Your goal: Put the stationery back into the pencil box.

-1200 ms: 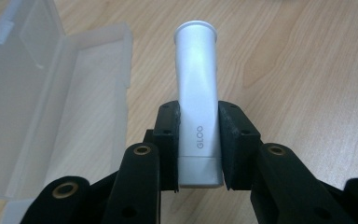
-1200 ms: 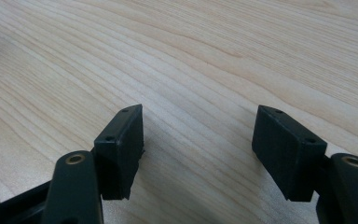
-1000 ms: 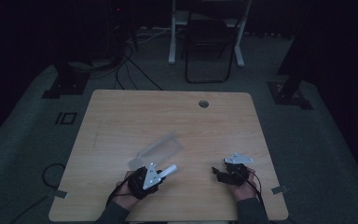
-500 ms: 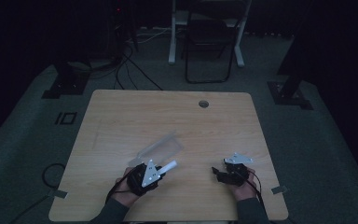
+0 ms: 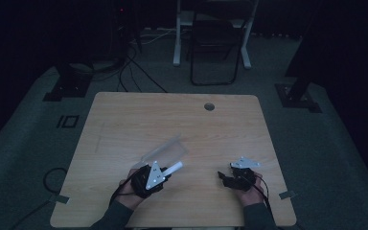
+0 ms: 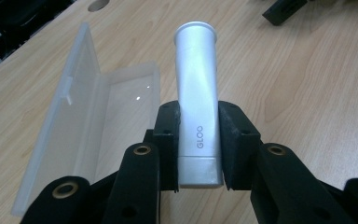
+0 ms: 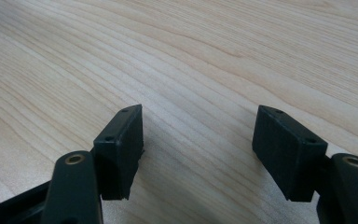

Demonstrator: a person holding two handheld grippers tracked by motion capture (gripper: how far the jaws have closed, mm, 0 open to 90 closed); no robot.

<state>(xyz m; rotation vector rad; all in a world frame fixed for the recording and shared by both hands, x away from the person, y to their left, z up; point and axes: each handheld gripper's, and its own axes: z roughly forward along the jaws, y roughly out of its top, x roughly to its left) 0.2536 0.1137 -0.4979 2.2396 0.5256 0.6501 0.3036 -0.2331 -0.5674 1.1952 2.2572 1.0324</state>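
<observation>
A silver tube (image 6: 196, 93) marked GLOO sticks out forward from my left gripper (image 6: 198, 140), which is shut on its lower half. In the high view the tube (image 5: 174, 168) points right and away from the left gripper (image 5: 149, 177) at the table's front left. Just left of the tube lies an open clear plastic case (image 6: 98, 116), its lid standing up; the case (image 5: 165, 151) sits just beyond the left gripper. My right gripper (image 7: 198, 149) is open over bare wood with nothing between its jaws, and it rests at the front right (image 5: 232, 178).
The wooden table (image 5: 182, 120) has a round cable hole (image 5: 209, 106) near its far edge. A folding chair (image 5: 213, 43) and desk legs stand on the dark floor beyond. Part of the right gripper (image 6: 284, 9) shows at the top of the left gripper view.
The left gripper with the tube has shifted slightly toward the front edge and turned a little. The right gripper has stayed in place.
</observation>
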